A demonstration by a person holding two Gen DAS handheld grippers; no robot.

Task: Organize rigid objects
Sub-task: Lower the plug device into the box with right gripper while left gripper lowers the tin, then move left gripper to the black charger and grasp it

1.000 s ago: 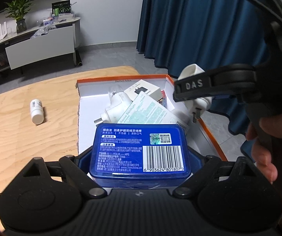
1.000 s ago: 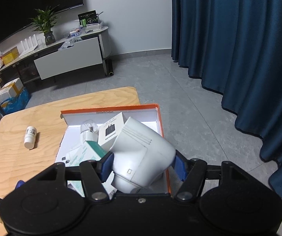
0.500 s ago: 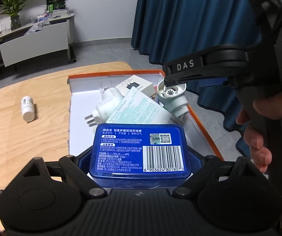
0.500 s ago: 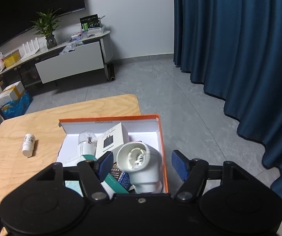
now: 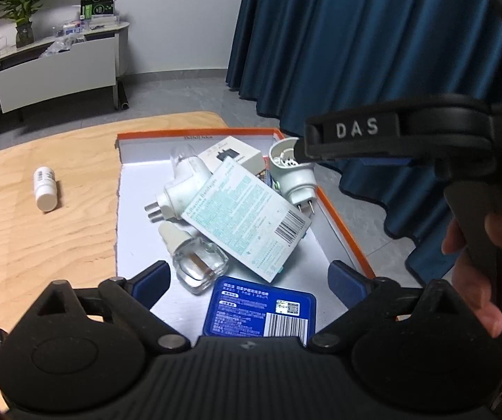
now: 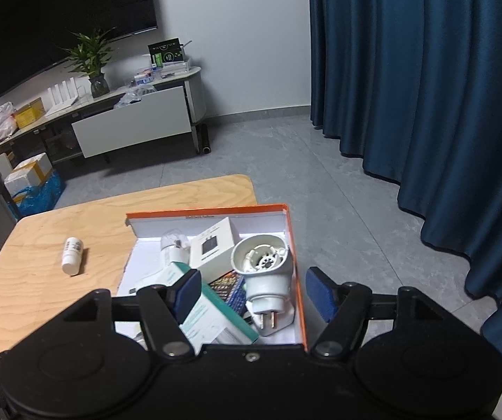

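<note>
Left wrist | left hand-held gripper [image 5: 247, 276] spread, empty | blue tin [image 5: 261, 315] below | bottle [image 5: 45, 189] on table [image 5: 41, 245]

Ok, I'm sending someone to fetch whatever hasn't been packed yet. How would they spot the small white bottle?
Start at the light wooden table and find the orange-rimmed box of items at its right end. The small white bottle lies on its side on bare wood left of that box, the only item outside it.
</note>
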